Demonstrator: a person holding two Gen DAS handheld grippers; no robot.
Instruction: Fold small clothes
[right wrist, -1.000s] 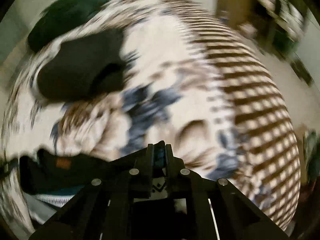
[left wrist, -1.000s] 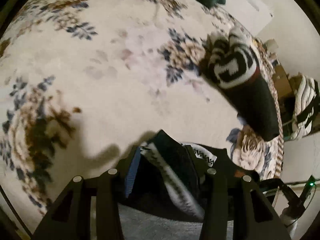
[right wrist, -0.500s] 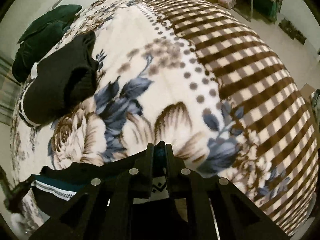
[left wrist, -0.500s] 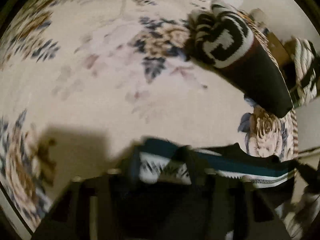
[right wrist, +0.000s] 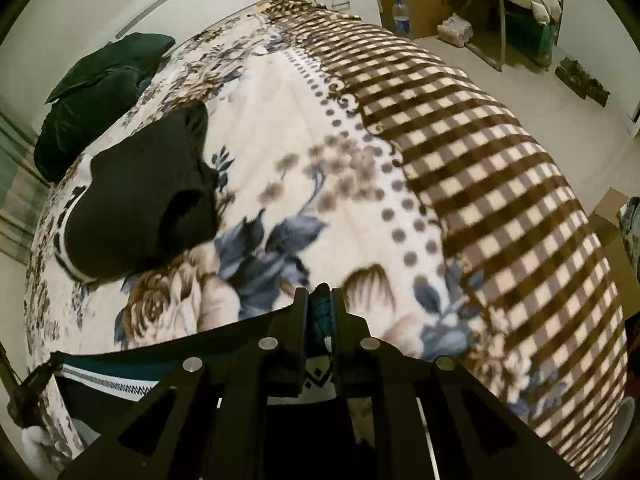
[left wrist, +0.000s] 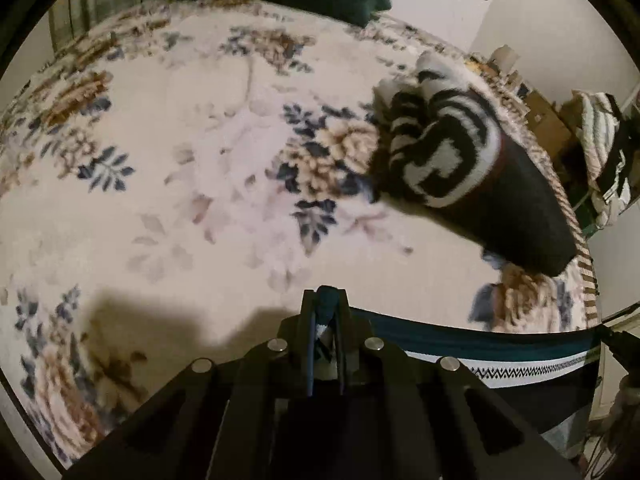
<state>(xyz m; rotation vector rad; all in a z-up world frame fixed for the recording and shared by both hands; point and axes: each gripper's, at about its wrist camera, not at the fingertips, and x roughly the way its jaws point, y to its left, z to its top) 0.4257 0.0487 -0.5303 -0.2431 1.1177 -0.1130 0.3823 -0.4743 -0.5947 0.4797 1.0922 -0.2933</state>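
A small dark garment with a teal band and a white zigzag stripe (left wrist: 500,354) hangs stretched between my two grippers above the floral blanket (left wrist: 200,160). My left gripper (left wrist: 326,300) is shut on its one end. My right gripper (right wrist: 320,300) is shut on the other end; the garment also shows in the right wrist view (right wrist: 120,372), running off to the left. Its lower part is hidden behind the gripper bodies.
A folded black and white knit piece (left wrist: 460,168) lies on the blanket ahead and to the right; it also shows in the right wrist view (right wrist: 140,200). A dark green pillow (right wrist: 100,88) sits at the bed's far end. The bed's checked edge (right wrist: 500,180) drops to the floor.
My left gripper has shut on the garment's end. Both grippers have drawn apart and risen, so the crumpled garment now hangs taut between them.
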